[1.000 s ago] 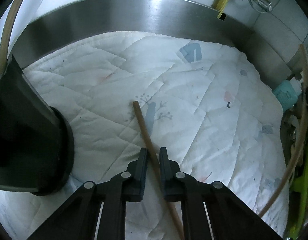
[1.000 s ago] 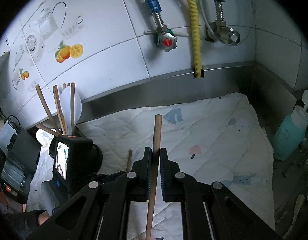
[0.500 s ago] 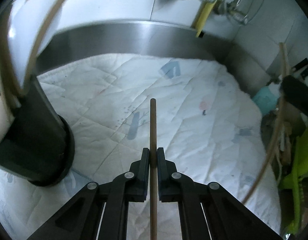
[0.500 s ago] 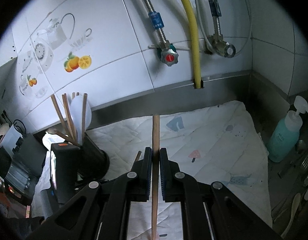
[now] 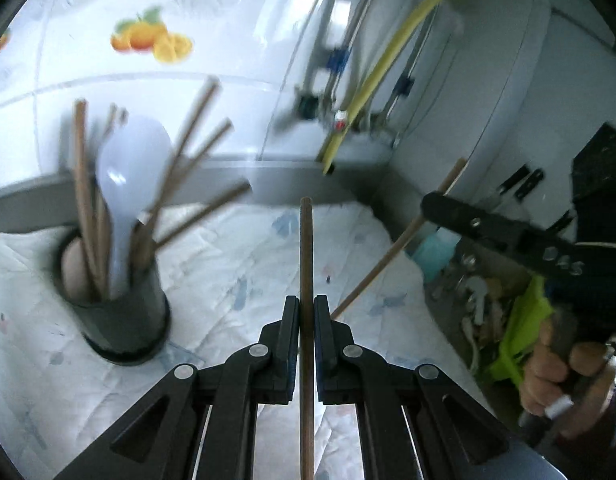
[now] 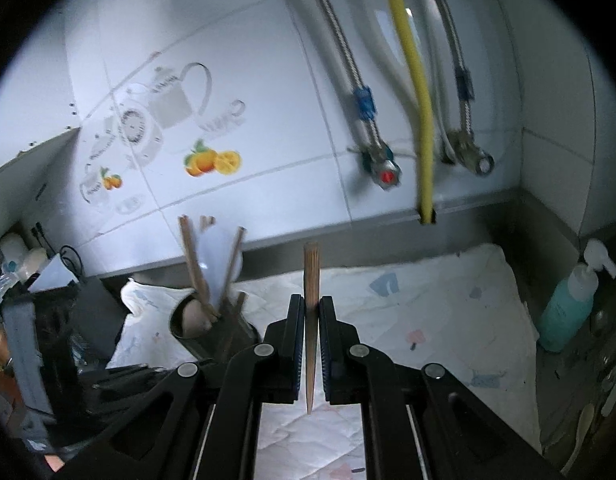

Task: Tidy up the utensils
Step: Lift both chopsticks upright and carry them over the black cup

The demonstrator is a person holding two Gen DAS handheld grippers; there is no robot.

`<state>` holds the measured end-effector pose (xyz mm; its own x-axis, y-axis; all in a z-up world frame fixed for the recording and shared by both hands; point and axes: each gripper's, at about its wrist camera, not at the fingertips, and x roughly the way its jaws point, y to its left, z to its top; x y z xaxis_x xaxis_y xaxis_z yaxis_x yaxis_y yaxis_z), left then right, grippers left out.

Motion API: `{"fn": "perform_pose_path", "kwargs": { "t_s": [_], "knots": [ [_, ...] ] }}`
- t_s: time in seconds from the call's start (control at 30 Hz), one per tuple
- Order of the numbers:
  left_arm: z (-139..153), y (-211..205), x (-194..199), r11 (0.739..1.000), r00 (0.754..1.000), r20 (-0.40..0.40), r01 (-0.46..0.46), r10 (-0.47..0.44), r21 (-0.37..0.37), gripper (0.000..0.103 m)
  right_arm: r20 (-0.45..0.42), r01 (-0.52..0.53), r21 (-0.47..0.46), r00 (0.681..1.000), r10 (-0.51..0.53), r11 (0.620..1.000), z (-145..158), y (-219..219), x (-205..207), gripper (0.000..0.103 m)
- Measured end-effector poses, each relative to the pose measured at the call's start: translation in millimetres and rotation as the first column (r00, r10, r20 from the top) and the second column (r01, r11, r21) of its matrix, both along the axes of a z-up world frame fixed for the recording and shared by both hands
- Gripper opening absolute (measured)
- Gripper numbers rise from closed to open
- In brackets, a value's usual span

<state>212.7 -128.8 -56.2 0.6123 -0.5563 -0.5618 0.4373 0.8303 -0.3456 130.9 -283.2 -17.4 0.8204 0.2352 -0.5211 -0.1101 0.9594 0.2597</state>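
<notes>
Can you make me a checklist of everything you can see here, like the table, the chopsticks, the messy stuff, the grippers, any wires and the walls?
Surface: white quilted mat covers the counter.
Job's things: dark utensil holder stands on the mat, holding chopsticks and a white spoon.
Clutter: teal pump bottle at the mat's right edge; blurred odds and ends on both sides.
Grippers: left gripper shut on a chopstick; right gripper shut on another chopstick.
Cables: yellow hose and braided metal hoses on the wall.
Surroundings: white tiles with a fruit picture; steel backsplash.

Left hand-held gripper [image 5: 307, 312] has lifted its chopstick [image 5: 306, 248] off the quilted mat [image 5: 236, 264].
</notes>
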Motion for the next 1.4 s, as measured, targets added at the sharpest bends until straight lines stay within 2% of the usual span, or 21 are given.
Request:
{"fn": "perform_pose_path", "kwargs": {
  "t_s": [0.2,0.43,0.6,0.7,0.77,1.0,1.2,1.4],
  "knots": [
    [46,57,-16,0.994,0.991,0.102,-0.079,0.086,-0.075,0.006,0.049,-0.036,-0.031,0.998,0.037,0.999,22,17,-2,0.01],
    [76,122,24,0.964,0.951,0.184,-0.226,0.249,-0.137,0.006,0.095,-0.066,-0.051,0.993,0.071,0.997,46,32,-3,0.01],
    [73,149,62,0.943,0.919,0.225,-0.293,0.323,-0.16,0.006,0.135,-0.08,-0.082,0.987,0.091,0.993,67,42,-7,0.01],
    [69,162,79,0.933,0.908,0.237,-0.304,0.344,-0.191,0.006,0.152,-0.096,-0.085,0.982,0.108,0.992,80,47,-9,0.01],
    [66,167,90,0.926,0.891,0.267,-0.325,0.368,-0.191,0.006,0.162,-0.108,-0.088,0.979,0.121,0.99,88,52,-10,0.01],
    [51,172,124,0.909,0.853,0.321,-0.356,0.41,-0.215,0.006,0.197,-0.163,-0.083,0.964,0.177,0.983,106,72,-7,0.01],
    [29,170,139,0.902,0.842,0.326,-0.383,0.43,-0.2,0.006,0.207,-0.198,-0.095,0.955,0.214,0.976,100,99,14,0.01],
    [12,166,139,0.905,0.846,0.323,-0.389,0.425,-0.173,0.007,0.199,-0.21,-0.115,0.953,0.23,0.971,81,124,34,0.01]
  ]
}}
